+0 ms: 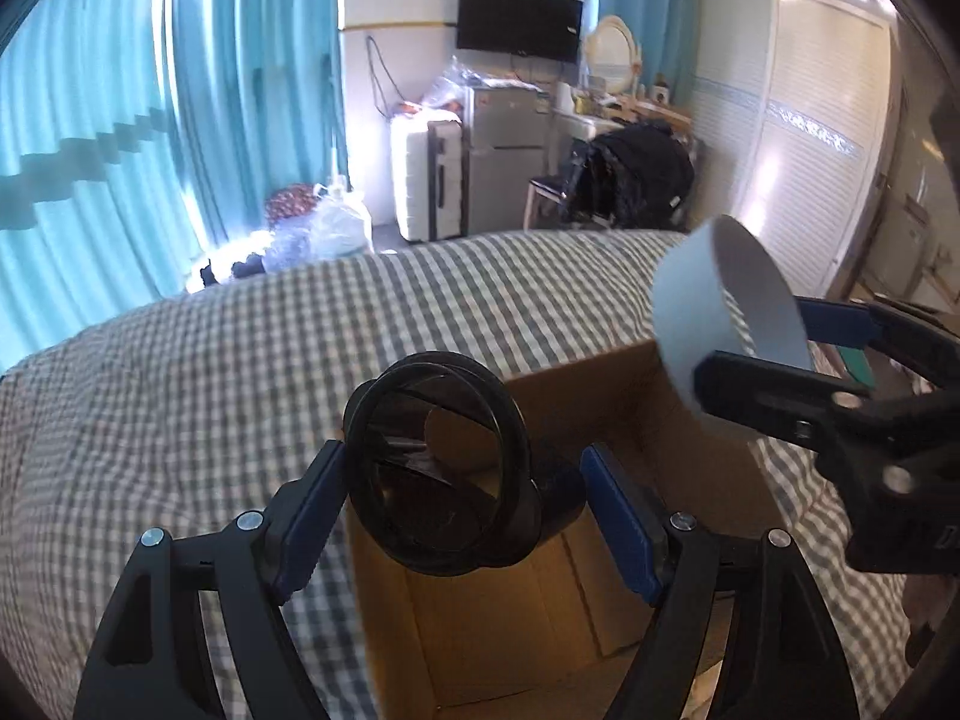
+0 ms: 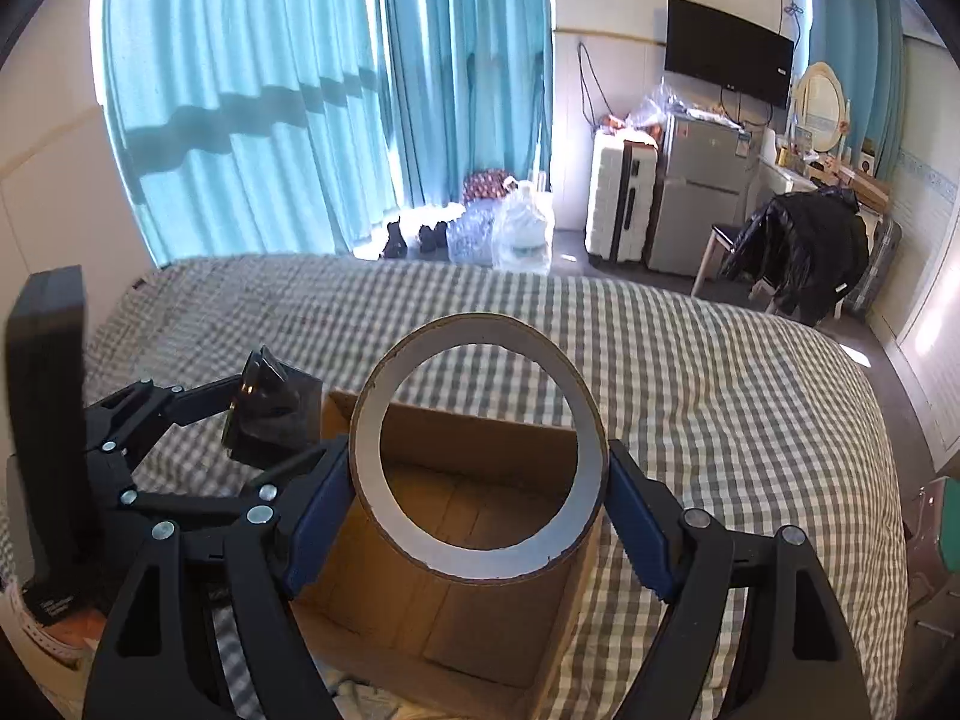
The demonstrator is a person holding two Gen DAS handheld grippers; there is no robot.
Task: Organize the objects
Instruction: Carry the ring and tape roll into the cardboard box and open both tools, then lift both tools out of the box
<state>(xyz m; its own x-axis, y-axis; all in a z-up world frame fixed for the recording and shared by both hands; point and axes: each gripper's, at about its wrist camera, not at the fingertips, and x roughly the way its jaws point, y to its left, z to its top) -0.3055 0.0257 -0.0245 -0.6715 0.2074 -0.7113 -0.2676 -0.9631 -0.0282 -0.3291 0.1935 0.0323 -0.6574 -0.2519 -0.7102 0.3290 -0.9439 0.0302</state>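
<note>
The box's far corners are masked by the held items, and its near end runs out of the bottom of both views, so the cardboard box (image 2: 480,588) is only partly seen; whether anything lies inside cannot be told. It sits open on a bed under a grey-and-white checked cover (image 2: 720,396), in a room with teal curtains (image 2: 270,108), a wall-mounted television (image 2: 729,60), a white suitcase (image 2: 618,204) beside a small grey fridge (image 2: 699,198), and a dark jacket draped on a chair (image 2: 804,246). Over the box, the left gripper (image 1: 465,474) is clamped on a black ring-fronted cylinder (image 1: 444,468), glossy and dark, its open face tilted toward the camera; the pads (image 1: 312,510) press its sides, though the right pad's contact is hard to judge in that view. The right gripper (image 2: 480,498) squeezes a wide tape roll (image 2: 480,456), brown outside, pale inner wall, held upright so the box floor shows through its hole. Both items hang above the box, near each other but apart.
</note>
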